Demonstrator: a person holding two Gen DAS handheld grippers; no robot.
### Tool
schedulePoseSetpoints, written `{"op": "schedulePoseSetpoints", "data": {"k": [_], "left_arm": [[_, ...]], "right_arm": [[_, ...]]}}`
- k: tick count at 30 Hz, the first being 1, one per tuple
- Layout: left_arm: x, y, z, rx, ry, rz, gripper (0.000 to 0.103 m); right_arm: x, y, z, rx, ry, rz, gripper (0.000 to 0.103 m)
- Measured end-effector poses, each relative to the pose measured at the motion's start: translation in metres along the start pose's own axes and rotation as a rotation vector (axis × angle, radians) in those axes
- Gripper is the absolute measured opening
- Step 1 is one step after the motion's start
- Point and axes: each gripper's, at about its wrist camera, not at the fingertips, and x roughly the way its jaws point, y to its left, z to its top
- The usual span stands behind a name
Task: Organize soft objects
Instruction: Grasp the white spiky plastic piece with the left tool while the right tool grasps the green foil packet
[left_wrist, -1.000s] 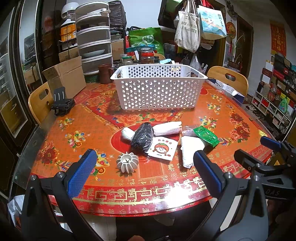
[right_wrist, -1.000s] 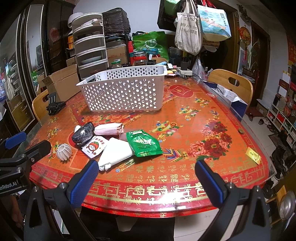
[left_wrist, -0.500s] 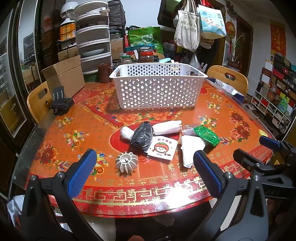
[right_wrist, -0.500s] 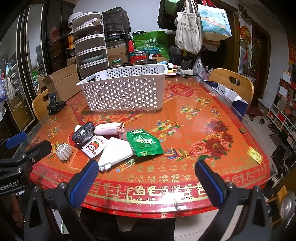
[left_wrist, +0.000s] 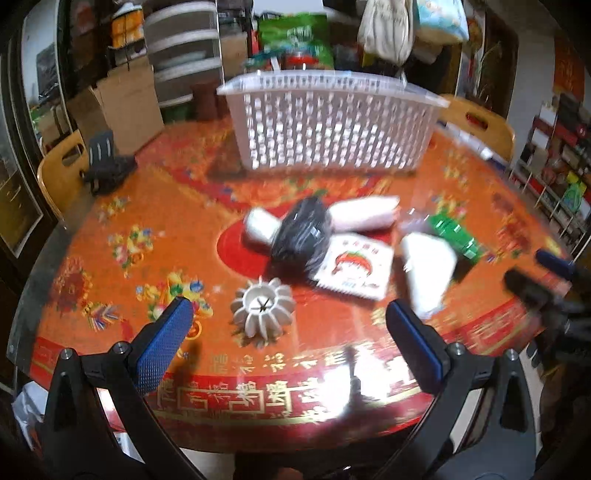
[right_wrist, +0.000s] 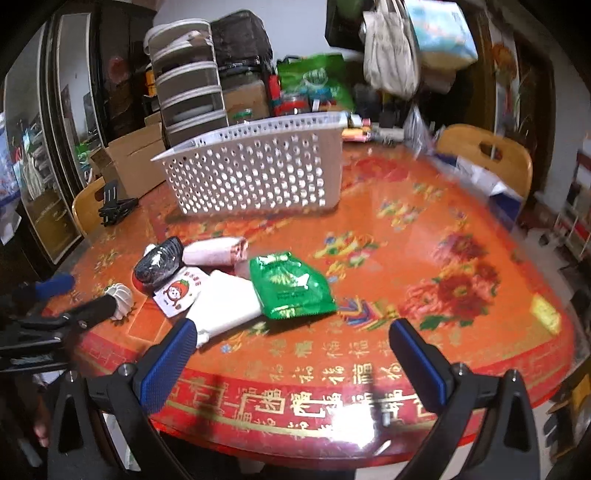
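Soft objects, i.e. a black crumpled plastic bag (left_wrist: 301, 236), a white rolled cloth (left_wrist: 364, 214), a flat white pouch w/ cartoon tomato face (left_wrist: 352, 267), a white folded cloth (left_wrist: 428, 271) and a green foil packet (left_wrist: 456, 234), lay clustered mid-bench on the red-and-gold patterned bench (left_wrist: 122, 206), none yet in the white perforated plastic basket (left_wrist: 328, 125) standing behind them.

Left wrist view: vs half a sec ago the left tool (left_wrist: 290, 345) had dropped and pushed fwd; the whole frame was motion-blurred. A white ribbed round plastic piece (left_wrist: 263, 312) now sat just ahead of the gap between the blue pads, nearer than before. Tool released, jaws spread wide, nothing gripped. The right tool showed at the right edge, blurred.

Right wrist view: the right tool (right_wrist: 295, 363) had also closed in; the green packet (right_wrist: 290, 286) and white folded cloth (right_wrist: 225, 308) looked nearer, cloth's corner just beside the left pad. Released too, jaws wide apart, empty.

Meaning, prob.: both tools were on approach for a first pick; sorting itself not begun.
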Motion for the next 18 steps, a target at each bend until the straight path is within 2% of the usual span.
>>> {"op": "schedulePoseSetpoints", "data": {"k": [2, 4, 7, 14, 18], "left_arm": [[0.010, 0.005, -0.002, -0.014, 0.023, -0.039, 0.103], [0.018, 0.009, -0.004, -0.017, 0.029, -0.081, 0.103], [0.027, 0.005, -0.006, 0.020, 0.032, -0.057, 0.103], [0.035, 0.010, -0.007, 0.019, 0.032, -0.072, 0.103], [0.032, 0.019, -0.007, -0.009, 0.022, -0.083, 0.103]], "right_arm": [[0.007, -0.005, 0.002, 0.007, 0.013, -0.035, 0.103], [0.014, -0.009, 0.002, 0.007, 0.037, -0.031, 0.103], [0.026, -0.011, 0.001, -0.007, 0.068, -0.030, 0.103], [0.044, -0.010, 0.007, -0.033, 0.090, -0.010, 0.102], [0.050, -0.010, 0.011, -0.034, 0.101, 0.001, 0.095]]}}
